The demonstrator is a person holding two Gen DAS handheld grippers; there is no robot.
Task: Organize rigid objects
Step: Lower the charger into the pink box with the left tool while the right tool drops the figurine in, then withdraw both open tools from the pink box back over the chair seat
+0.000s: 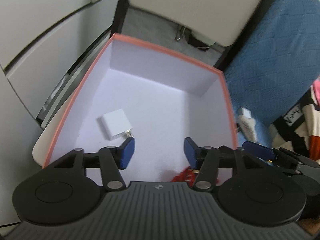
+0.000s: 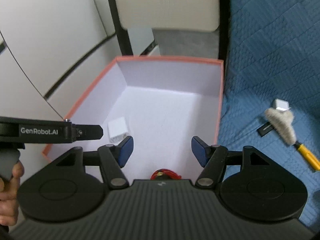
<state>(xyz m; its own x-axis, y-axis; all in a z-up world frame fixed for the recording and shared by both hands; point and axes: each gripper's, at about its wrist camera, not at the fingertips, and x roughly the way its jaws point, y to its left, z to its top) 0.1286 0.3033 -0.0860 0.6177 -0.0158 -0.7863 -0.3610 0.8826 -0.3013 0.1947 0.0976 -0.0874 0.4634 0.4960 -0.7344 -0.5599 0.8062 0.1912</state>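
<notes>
An open box with an orange rim (image 1: 68, 108) (image 2: 170, 59) and white inside stands on a pale surface. A white charger cube (image 1: 116, 124) (image 2: 118, 130) lies on its floor at the left. A red object (image 1: 185, 175) (image 2: 165, 175) lies at the near edge, partly hidden by the gripper bodies. My left gripper (image 1: 159, 153) is open and empty above the box. My right gripper (image 2: 162, 150) is open and empty above the box too; it shows at the right of the left wrist view (image 1: 258, 150).
A blue quilted bed cover (image 2: 270, 60) lies right of the box. On it are a beige brush with a yellow handle (image 2: 284, 126), a small white cube (image 2: 282, 104) and a black flat item (image 2: 265, 130). A chair back (image 1: 200, 6) stands behind. A patterned cloth (image 1: 300, 124) lies far right.
</notes>
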